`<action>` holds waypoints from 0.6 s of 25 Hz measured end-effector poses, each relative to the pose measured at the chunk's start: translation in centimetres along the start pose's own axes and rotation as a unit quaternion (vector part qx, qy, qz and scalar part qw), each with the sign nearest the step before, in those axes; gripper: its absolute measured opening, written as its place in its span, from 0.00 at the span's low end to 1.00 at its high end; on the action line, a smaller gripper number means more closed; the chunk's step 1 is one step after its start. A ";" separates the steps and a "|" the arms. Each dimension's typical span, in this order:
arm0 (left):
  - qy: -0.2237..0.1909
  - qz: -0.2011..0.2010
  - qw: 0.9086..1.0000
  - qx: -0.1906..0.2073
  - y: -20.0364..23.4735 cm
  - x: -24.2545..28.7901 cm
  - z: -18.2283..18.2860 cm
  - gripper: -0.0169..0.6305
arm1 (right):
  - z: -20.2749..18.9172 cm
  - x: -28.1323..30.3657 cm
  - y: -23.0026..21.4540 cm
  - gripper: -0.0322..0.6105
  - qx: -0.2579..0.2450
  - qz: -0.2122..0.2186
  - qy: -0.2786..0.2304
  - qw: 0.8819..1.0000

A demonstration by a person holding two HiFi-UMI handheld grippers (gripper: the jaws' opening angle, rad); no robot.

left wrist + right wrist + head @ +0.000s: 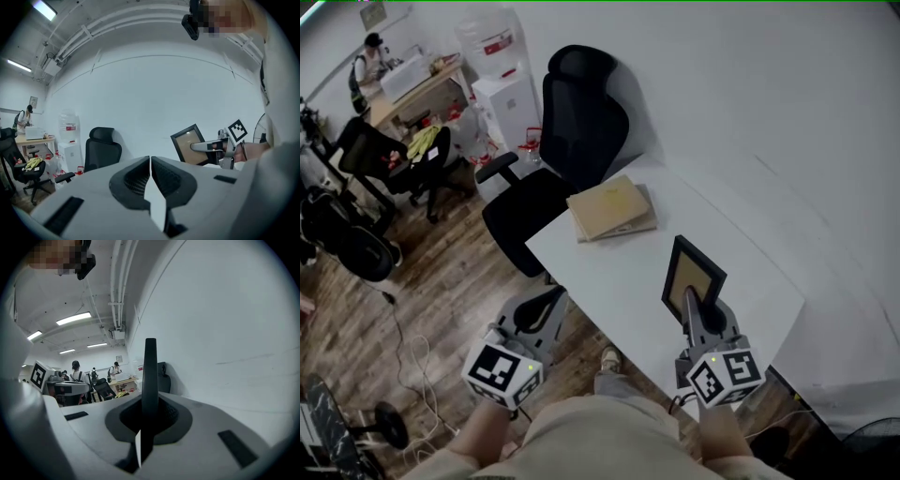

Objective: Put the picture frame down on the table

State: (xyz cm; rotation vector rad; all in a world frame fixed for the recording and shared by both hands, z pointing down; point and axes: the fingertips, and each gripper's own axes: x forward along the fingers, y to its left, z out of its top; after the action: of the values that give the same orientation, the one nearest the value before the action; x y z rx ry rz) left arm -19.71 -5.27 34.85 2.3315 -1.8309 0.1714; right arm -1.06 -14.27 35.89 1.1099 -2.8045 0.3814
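Note:
A black picture frame point(693, 277) with a tan inside stands upright on edge above the white table point(619, 281). My right gripper point(689, 302) is shut on its near lower edge. In the right gripper view the picture frame point(150, 376) shows edge-on as a dark vertical bar pinched between the jaws. My left gripper point(546, 306) hangs off the table's left edge, over the floor, shut with nothing in it. From the left gripper view the picture frame point(190, 144) appears at the right, held by the right gripper point(199, 146).
A flat cardboard box point(610, 208) lies at the table's far corner. A black office chair point(553, 159) stands behind it. A water dispenser point(502, 80) and a desk with a person point(367, 58) are far left. Cables lie on the wooden floor point(422, 291).

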 end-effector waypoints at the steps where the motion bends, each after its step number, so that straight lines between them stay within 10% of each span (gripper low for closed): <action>1: 0.003 -0.002 1.000 0.001 0.4 1.1 0.0 0.07 | -0.3 0.9 -0.6 0.10 0.005 -0.002 0.005 1.000; 15: 0.068 -0.060 0.996 0.015 1.1 13.9 -1.8 0.07 | -6.1 7.2 -10.8 0.10 0.166 -0.041 0.055 0.984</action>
State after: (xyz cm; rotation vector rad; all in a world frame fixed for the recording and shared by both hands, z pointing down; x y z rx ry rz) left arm -17.43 -18.42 39.42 2.3774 -1.6303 0.3338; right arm 1.14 -24.97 45.18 1.2147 -2.6506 0.8998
